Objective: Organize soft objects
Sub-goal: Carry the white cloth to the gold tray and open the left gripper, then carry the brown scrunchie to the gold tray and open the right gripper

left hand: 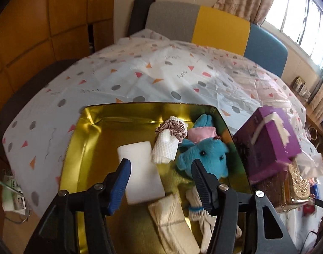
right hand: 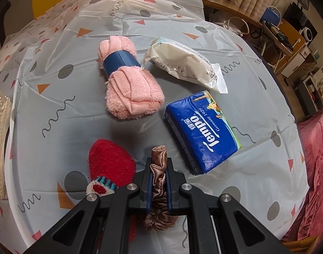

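In the left wrist view, my left gripper [left hand: 159,169] hangs open over a gold tin [left hand: 87,131], nothing between its fingers. Inside the tin lie a white foam block [left hand: 140,169], a white waffle cloth [left hand: 164,148] with a ruffled scrunchie [left hand: 172,127] around it, a blue plush toy [left hand: 206,154] in a pink cap, a cream folded cloth [left hand: 172,222] and a white sock [left hand: 195,201]. In the right wrist view, my right gripper [right hand: 159,162] is shut on a brown satin scrunchie [right hand: 159,152] just above the patterned tablecloth [right hand: 55,84]. A red sock [right hand: 110,165] lies to its left.
A pink towel roll with a blue band [right hand: 127,78], a cream wipes pack [right hand: 182,63] and a blue tissue pack [right hand: 201,131] lie farther out on the cloth. A purple tissue box [left hand: 267,144] stands on an ornate gold box [left hand: 292,184] right of the tin.
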`<state>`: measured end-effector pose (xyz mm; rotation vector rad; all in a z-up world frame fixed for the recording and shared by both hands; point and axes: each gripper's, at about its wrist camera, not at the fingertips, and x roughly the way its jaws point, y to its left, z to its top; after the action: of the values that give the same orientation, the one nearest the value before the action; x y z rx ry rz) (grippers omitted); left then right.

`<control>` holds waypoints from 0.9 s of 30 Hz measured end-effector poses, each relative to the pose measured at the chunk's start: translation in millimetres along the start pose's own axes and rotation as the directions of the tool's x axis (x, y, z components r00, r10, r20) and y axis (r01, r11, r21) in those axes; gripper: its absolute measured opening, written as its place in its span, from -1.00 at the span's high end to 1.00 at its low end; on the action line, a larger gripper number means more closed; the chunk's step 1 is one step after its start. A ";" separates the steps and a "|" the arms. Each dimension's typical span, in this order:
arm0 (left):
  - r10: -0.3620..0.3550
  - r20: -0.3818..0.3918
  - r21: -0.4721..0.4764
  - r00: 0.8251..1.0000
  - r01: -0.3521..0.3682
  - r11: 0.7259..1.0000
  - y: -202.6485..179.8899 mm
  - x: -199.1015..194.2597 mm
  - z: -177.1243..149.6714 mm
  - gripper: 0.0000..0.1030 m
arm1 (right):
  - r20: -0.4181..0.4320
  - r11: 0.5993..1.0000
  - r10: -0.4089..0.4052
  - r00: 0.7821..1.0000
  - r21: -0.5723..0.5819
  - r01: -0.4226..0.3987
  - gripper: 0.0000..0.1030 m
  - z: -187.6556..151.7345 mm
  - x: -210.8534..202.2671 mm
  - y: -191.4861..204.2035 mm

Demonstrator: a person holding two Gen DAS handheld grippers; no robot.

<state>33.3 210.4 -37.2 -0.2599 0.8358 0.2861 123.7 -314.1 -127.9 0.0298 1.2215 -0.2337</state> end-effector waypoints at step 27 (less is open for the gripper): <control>0.024 0.123 0.100 0.992 -0.036 0.994 -10.3 -58.3 -36.4 -0.53 | 0.386 0.910 0.391 0.835 -0.028 -0.413 0.85 7.8 -133.5 5.3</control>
<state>-25.3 180.0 -15.3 -0.1332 0.7321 0.2836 89.0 -288.4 -1.2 0.2777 0.7888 0.0966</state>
